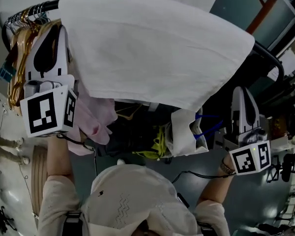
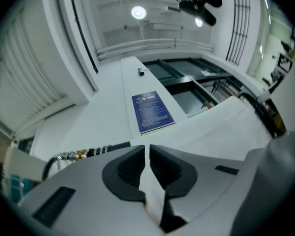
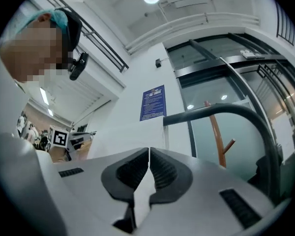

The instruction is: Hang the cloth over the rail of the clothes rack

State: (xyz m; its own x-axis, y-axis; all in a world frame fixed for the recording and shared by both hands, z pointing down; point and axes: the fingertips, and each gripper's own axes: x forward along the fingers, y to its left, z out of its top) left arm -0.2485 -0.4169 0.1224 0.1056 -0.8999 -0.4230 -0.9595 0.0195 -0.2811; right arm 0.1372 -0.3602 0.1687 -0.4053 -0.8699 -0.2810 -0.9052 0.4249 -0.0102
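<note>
The white cloth (image 1: 152, 48) is the biggest thing in the head view. It lies spread over the black rail (image 1: 268, 54) of the rack, covering most of the rail's length and hanging down on the near side. The rail shows bare at both ends of the cloth. Below the cloth, a pink garment (image 1: 96, 117) hangs at the left, and the person's pale cap (image 1: 137, 200) fills the bottom edge.

The left gripper (image 1: 56, 33) is raised at the cloth's left edge. In its own view its jaws are nearly together, with a fold of the cloth pinched between them. The right gripper (image 1: 241, 91) is at the cloth's lower right corner, its jaws closed tip to tip on a strip of the cloth.

A bunch of hangers (image 1: 22, 38) crowds the rail's left end, just beside the left gripper. A blue notice (image 2: 152, 111) is on the white wall beyond.
</note>
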